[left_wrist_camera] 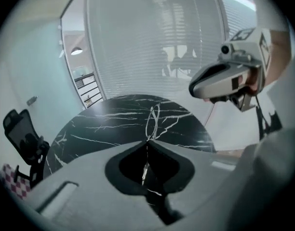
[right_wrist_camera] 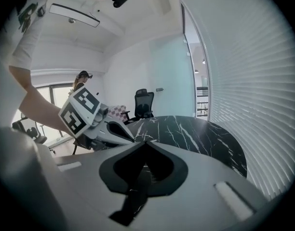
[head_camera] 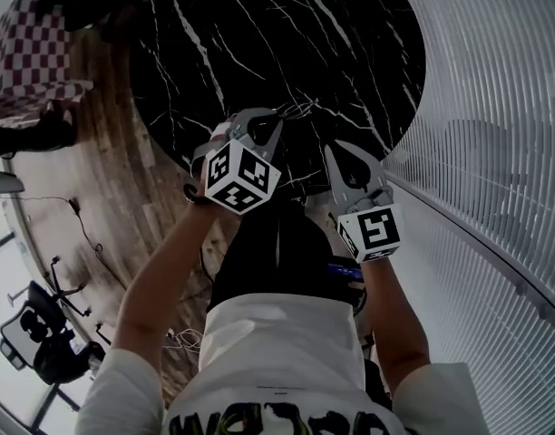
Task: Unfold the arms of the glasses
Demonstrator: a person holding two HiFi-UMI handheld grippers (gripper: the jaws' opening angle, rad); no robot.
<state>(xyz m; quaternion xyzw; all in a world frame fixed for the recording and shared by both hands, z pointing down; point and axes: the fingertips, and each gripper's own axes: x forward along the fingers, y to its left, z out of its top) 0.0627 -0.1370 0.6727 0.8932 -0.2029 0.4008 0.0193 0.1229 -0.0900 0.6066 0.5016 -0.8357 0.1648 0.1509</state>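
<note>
The left tool (left_wrist_camera: 148, 141) is clamped on the thin wire glasses (left_wrist_camera: 151, 124), held above the black marble table (left_wrist_camera: 99, 126). The right tool (right_wrist_camera: 145, 142) is closed with nothing in it, apart from them. With so slim a pinch, the frame could twist, bend or slip when an arm is pulled.

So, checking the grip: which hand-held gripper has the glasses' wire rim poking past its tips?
The left hand-held gripper: the glasses loop up from its shut tips in its view; the right hand-held gripper shows no such loop.
</note>
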